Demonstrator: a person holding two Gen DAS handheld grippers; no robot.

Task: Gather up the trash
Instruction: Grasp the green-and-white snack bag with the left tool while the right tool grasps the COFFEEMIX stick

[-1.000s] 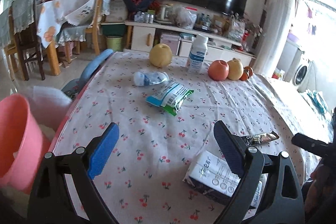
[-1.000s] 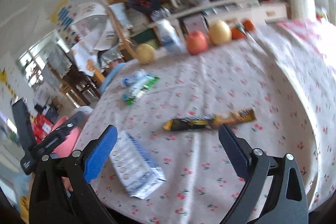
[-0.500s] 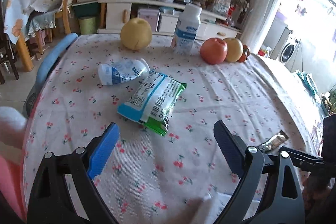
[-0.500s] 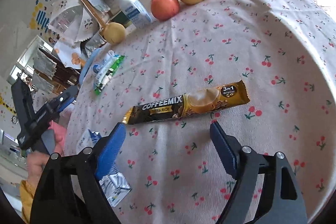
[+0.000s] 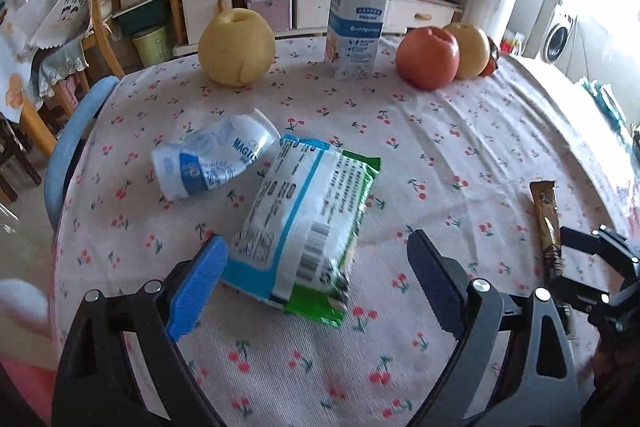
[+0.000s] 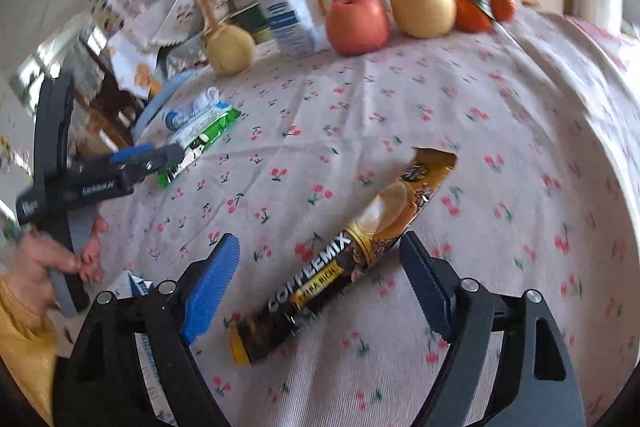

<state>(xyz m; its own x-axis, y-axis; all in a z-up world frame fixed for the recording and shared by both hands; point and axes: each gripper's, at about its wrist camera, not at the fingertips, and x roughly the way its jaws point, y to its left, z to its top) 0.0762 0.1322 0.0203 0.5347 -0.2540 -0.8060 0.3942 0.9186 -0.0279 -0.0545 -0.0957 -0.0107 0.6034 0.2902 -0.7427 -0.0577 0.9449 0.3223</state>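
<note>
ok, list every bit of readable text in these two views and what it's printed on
"COFFEEMIX": coffee sachet, large white letters along it.
"MINA RICH", or close to it: same sachet, yellow band, blurred.
"MAGIC": crushed white bottle, cut off at the crease.
Snack packet: barcode and fine print, too small to read.
Upright white bottle: blue label, unreadable.
Cloth on the chair: four characters, too small to read.

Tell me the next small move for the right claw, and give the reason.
Probably lower the right claw a little further and close it on the coffee mix sachet. The sachet lies flat on the tablecloth, already between the open fingers, and neither pad presses on it yet.
</note>
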